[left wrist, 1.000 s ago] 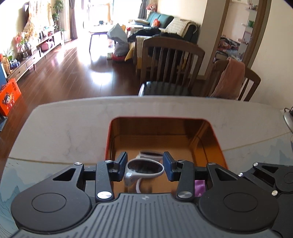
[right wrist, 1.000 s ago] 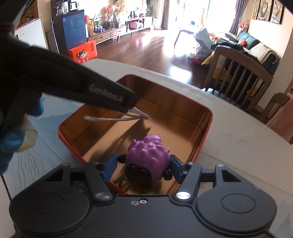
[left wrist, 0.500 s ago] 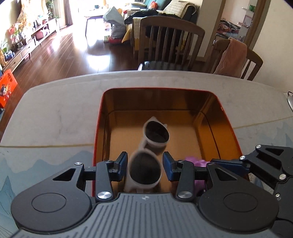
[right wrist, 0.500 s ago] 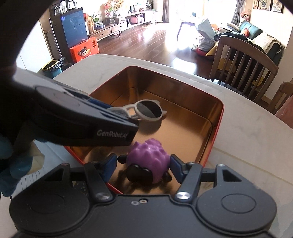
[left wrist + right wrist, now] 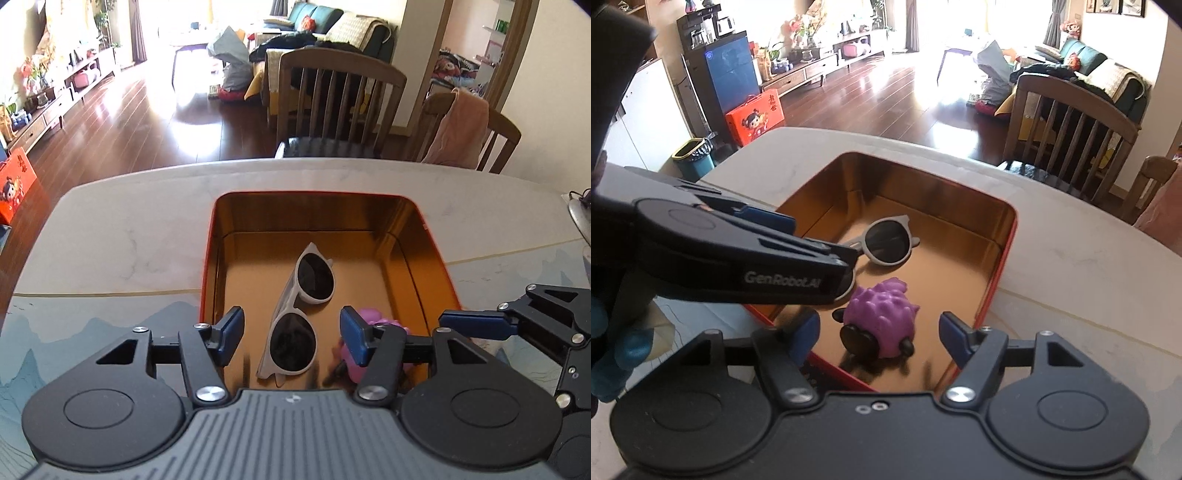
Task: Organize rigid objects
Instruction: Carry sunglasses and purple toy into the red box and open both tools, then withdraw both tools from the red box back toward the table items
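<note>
Both grippers point(image 5: 291, 334) point(image 5: 879, 336) wide, one sunglasses point(image 5: 299, 314), one toy point(image 5: 879, 317)

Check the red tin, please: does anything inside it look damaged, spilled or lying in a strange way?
Nothing stands out. The white sunglasses lie flat on the floor of the red tin, set diagonally, and the purple toy sits upright beside them. Both look intact. The left gripper and right gripper have open jaws and hold nothing.
</note>
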